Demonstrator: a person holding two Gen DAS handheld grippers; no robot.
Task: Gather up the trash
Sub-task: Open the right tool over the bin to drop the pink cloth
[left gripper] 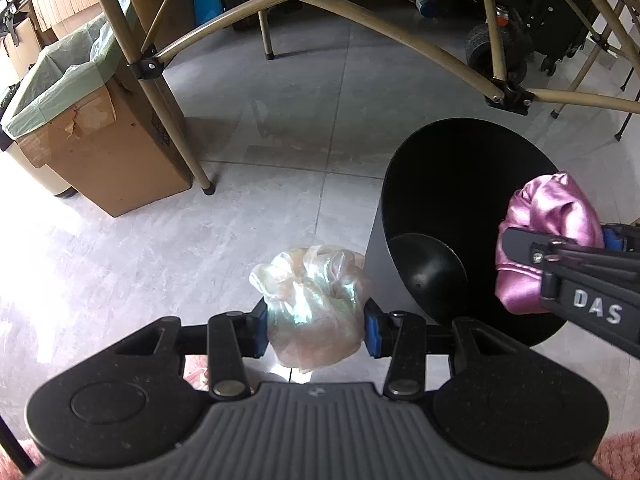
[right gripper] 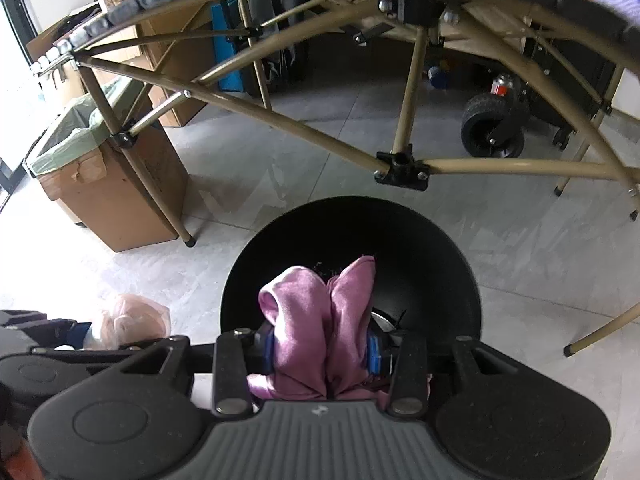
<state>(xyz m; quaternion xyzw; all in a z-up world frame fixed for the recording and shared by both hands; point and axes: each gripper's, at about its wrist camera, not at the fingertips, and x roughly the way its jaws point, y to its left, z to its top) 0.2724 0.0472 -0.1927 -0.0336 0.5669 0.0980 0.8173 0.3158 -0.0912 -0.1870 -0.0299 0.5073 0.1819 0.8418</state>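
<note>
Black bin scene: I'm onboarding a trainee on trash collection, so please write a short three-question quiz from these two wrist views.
1. True or false: the right gripper holds the purple satin cloth above the black bin.
2. Multiple choice: what does the left gripper grip? A) a cardboard flap B) a crumpled translucent plastic bag C) nothing
3. Fill in: the cardboard box standing by the table leg is lined with a ____ plastic liner.

Key: 1 true; 2 B; 3 green.
</note>
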